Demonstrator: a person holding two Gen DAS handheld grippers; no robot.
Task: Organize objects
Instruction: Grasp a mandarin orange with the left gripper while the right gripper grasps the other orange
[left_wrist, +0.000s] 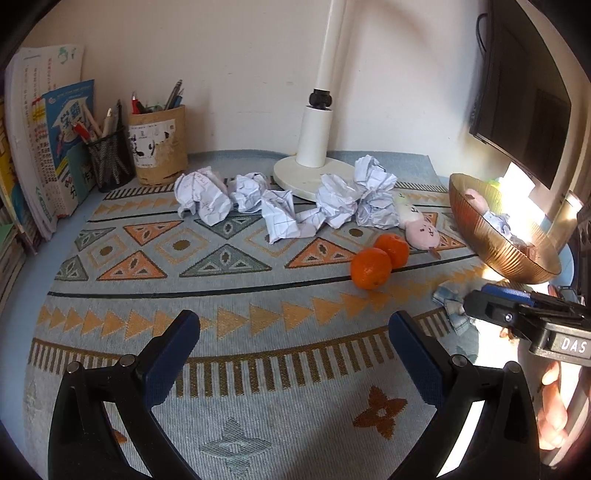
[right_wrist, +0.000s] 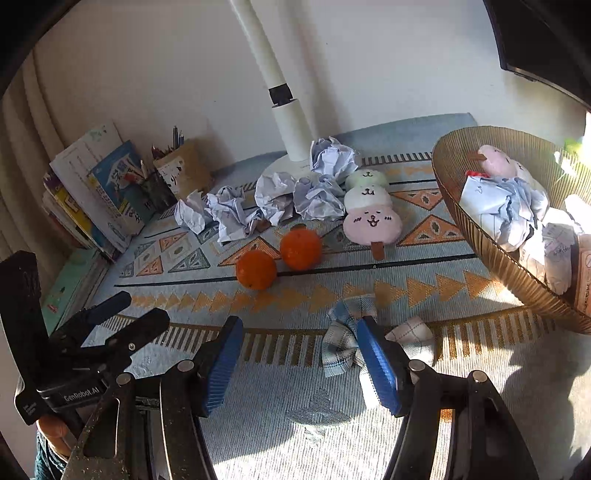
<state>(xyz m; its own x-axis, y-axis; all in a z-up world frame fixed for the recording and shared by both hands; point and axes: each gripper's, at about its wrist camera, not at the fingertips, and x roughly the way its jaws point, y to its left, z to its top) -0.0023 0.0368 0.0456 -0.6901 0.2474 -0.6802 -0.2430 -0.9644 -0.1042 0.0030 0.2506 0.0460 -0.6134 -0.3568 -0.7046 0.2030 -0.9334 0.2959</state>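
Several crumpled paper balls (left_wrist: 280, 201) (right_wrist: 280, 197) lie in a row in front of the lamp base. Two oranges (left_wrist: 371, 267) (right_wrist: 300, 246) sit side by side on the patterned mat. A plush toy (left_wrist: 421, 229) (right_wrist: 371, 216) lies beside them. A gold ribbed bowl (left_wrist: 480, 236) (right_wrist: 491, 251) at the right holds paper balls and a pink plush. A plaid cloth bow (right_wrist: 343, 332) (left_wrist: 452, 306) lies just ahead of my right gripper (right_wrist: 299, 328). My right gripper is open and empty. My left gripper (left_wrist: 293, 325) is open and empty above the mat, and shows in the right wrist view (right_wrist: 140, 314).
A white lamp (left_wrist: 314, 147) stands at the back. Two pen holders (left_wrist: 157, 147) and leaning books (left_wrist: 55, 147) fill the back left corner. A dark monitor (left_wrist: 524, 103) hangs at the upper right. The patterned mat (left_wrist: 221, 280) covers the table.
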